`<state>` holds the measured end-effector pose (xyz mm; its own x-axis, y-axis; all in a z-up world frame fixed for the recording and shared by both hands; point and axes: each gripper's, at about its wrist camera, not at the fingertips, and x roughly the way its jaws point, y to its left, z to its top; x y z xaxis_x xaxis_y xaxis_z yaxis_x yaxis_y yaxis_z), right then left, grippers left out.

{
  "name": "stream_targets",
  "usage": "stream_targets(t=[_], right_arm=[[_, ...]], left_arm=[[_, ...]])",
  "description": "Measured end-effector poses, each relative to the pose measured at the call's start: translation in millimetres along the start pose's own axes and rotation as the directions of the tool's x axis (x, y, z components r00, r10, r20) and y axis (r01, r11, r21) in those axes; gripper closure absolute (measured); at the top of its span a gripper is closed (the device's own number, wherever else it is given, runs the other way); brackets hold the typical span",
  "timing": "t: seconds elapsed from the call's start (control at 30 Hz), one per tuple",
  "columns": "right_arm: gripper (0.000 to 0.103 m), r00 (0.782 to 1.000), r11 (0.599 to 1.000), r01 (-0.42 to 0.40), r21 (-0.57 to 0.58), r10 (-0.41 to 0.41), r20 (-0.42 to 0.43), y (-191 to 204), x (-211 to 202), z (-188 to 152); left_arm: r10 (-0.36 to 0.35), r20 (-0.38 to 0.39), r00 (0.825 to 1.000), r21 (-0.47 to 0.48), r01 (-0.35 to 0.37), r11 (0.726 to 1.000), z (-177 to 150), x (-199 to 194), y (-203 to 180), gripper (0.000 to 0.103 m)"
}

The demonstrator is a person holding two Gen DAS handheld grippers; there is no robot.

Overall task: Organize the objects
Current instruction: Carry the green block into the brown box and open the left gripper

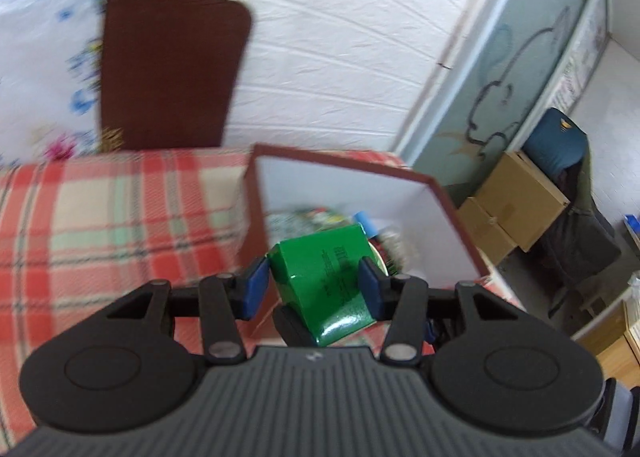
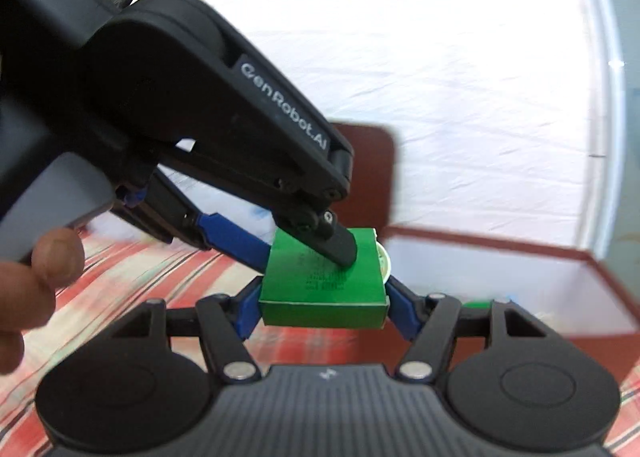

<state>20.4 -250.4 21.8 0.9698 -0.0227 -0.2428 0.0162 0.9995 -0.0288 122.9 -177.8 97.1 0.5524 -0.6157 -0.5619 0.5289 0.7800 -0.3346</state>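
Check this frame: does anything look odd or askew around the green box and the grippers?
Yes. The green box is clamped by both grippers at once: the right gripper grips its sides while the left gripper holds it too, tilted, beside the open red-brown storage box. It looks like a mid-air handover.

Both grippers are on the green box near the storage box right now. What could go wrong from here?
1. Both the left gripper and right gripper clamp the green box; pulling apart may crush or twist it.
2. The storage box already holds items, so it may land tilted.
3. The frames are blurred; a fast swing could clip the rim.
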Motion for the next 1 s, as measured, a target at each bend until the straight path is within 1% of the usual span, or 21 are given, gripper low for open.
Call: stream_targets(t=[0.07,0.13,0.17,0.2,0.23,0.27,0.3,0.37,0.47,0.6,0.7,0.83,0.9,0.93,1.0], right_arm=[[0.04,0.998,0.998,0.063,0.005,-0.063,0.009,-21,8,5],[0.039,0.991,0.991,0.133,0.001,-0.133,0.016,-39,20,6],[0.031,0.984,0.984,0.176,0.006,-0.176,0.02,-51,29,4],[0.02,0.978,0.978,0.209,-0.002,-0.209,0.002,-59,40,2],[0.0,0.966,0.967,0.253,-0.027,-0.254,-0.052,-69,54,0],[0.003,0.949,0.954,0.3,-0.029,-0.301,-0.093,-78,61,-4],[0.013,0.944,0.95,0.313,-0.001,-0.311,-0.111,-87,59,-7],[0.007,0.952,0.952,0.298,0.07,-0.291,-0.094,-104,44,-15],[0.006,0.935,0.931,0.353,0.095,-0.346,-0.085,-118,27,-23],[0.006,0.93,0.917,0.366,0.157,-0.356,-0.091,-129,11,-27],[0.005,0.932,0.917,0.36,0.169,-0.348,-0.099,-139,2,-30],[0.005,0.942,0.924,0.334,0.186,-0.319,-0.106,-128,-13,-28],[0.005,0.948,0.927,0.317,0.199,-0.299,-0.112,-127,-22,-33],[0.005,0.95,0.929,0.31,0.204,-0.291,-0.117,-119,-33,-35],[0.005,0.954,0.933,0.292,0.212,-0.268,-0.135,-109,-40,-36]], left_arm=[[-0.034,0.002,0.999,0.039,0.034,0.999,9,21,-16,0.052],[-0.081,-0.018,0.997,0.057,0.082,0.995,15,47,-30,0.051],[-0.067,-0.018,0.998,0.074,0.068,0.995,16,61,-38,0.048],[-0.034,-0.018,0.999,0.095,0.035,0.995,16,75,-45,0.048],[0.006,-0.027,1.0,0.105,-0.003,0.994,14,88,-49,0.047],[0.032,-0.043,0.999,0.102,-0.027,0.994,13,98,-51,0.047],[0.024,-0.056,0.998,0.093,-0.019,0.996,11,105,-51,0.047],[0.019,-0.056,0.998,0.096,-0.013,0.995,6,110,-52,0.047],[0.035,-0.03,0.999,0.141,-0.03,0.99,0,110,-59,0.047],[0.055,-0.013,0.998,0.201,-0.051,0.978,-4,107,-70,0.044],[0.055,0.003,0.998,0.229,-0.054,0.972,-10,97,-78,0.042],[0.065,0.033,0.997,0.258,-0.071,0.964,-21,74,-81,0.039],[0.074,0.041,0.996,0.255,-0.082,0.963,-25,64,-77,0.039],[0.078,0.044,0.996,0.251,-0.087,0.964,-27,59,-75,0.038],[0.102,0.05,0.994,0.237,-0.111,0.965,-31,48,-67,0.038]])
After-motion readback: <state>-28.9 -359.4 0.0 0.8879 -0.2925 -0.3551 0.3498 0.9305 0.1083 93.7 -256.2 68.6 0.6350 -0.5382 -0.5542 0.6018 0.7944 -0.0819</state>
